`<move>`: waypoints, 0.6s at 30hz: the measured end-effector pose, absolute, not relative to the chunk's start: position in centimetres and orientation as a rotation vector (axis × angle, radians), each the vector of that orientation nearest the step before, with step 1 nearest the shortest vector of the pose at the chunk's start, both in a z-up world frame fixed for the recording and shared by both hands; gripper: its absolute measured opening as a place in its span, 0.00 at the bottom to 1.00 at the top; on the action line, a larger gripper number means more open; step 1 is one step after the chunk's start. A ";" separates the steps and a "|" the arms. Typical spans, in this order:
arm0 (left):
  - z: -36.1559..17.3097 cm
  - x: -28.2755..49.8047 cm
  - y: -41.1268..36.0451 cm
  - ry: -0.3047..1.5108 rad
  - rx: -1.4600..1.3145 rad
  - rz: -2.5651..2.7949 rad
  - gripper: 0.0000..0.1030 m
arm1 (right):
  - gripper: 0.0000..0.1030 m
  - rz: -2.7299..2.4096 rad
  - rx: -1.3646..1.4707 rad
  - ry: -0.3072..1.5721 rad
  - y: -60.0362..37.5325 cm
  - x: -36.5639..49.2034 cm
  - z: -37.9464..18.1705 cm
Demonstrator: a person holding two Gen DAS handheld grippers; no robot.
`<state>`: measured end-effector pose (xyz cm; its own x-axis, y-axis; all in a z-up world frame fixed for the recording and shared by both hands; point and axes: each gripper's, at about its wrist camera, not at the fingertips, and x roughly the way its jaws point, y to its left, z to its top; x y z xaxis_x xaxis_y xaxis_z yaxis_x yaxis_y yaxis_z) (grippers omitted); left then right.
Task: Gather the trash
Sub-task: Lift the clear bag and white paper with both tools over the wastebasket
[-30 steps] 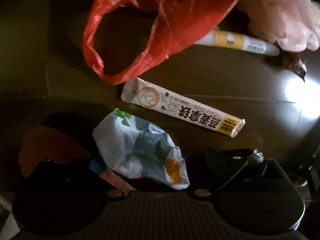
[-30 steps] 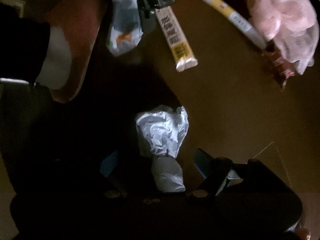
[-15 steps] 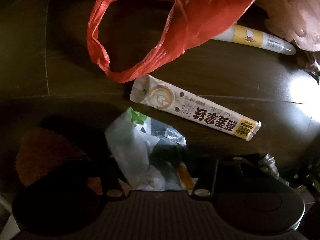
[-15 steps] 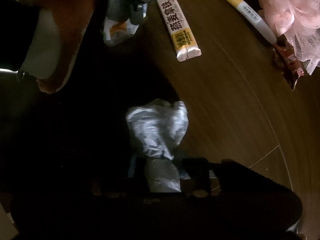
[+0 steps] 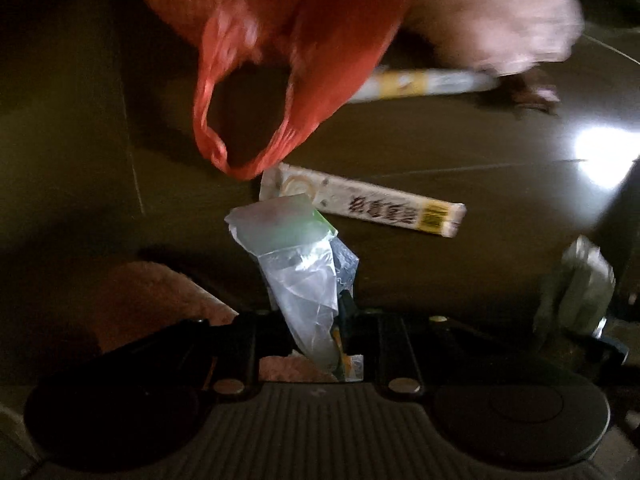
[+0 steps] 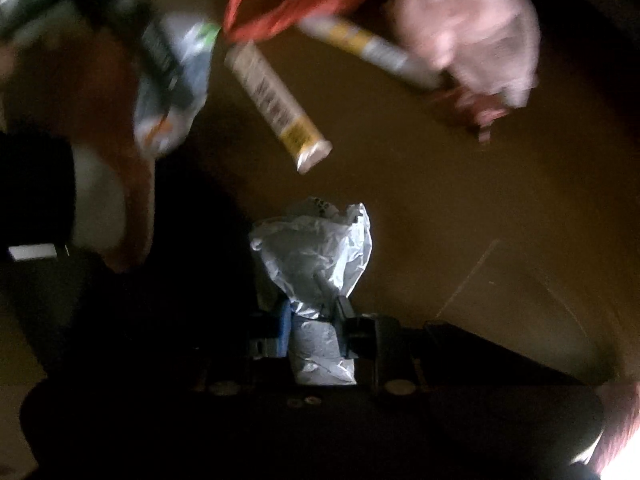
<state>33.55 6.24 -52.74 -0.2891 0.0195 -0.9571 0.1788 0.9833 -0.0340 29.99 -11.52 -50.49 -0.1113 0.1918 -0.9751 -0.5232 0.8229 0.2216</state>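
- The left gripper (image 5: 316,320) was closing on a clear wrapper (image 5: 298,264); its jaws stood narrow with the crumpled film pinched between them, most of it sticking out ahead of the jaws.
- The right gripper (image 6: 314,320) was also closing, jaws narrow on a silver wrapper (image 6: 320,256), whose bunched top flared out beyond the jaws.
- The step in hand looked like carrying both pieces to the red bag (image 5: 288,60), which lay ahead of the left jaws with one handle loop open toward them.
- To do it well, each grip should probably stay firm until the wrapper is over the bag's mouth; thin film can slip from a pinch at one end.
- One hand at a time might be wiser, since the bag is limp and its mouth may need holding open.
- Other rubbish lay ahead of the jaws on the dark table (image 5: 440,280): a long sachet (image 5: 372,208) just past the clear wrapper, and a yellow-banded tube (image 5: 420,84) farther out, partly under the bag.
- Both views were blurred and dim; the bag's real mouth was cut off at the top edge.
- A pale pink heap (image 5: 500,28) and a small brown scrap (image 5: 532,96) were too smeared to name.
- The left gripper's pads were lost in shadow.
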 end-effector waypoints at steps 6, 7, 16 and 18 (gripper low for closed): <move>-43.8 34.9 4.7 1.721 0.177 -0.256 0.19 | 0.20 0.509 -0.146 1.454 -13.0 30.0 -43.5; -42.3 34.8 4.5 1.694 0.171 -0.264 0.19 | 0.20 0.496 -0.130 1.434 -13.3 30.0 -42.5; -27.6 33.9 1.9 1.462 0.101 -0.284 0.19 | 0.20 0.432 0.016 1.211 -16.2 28.6 -30.2; -24.9 32.8 1.2 1.409 0.096 -0.282 0.19 | 0.20 0.433 0.032 1.152 -16.5 28.1 -27.1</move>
<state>32.82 1.16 -24.88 0.1341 -0.1375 -0.9814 0.2512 0.9627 -0.1006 28.08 -16.46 -27.06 0.3337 0.3473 -0.8764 -0.3152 0.9172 0.2435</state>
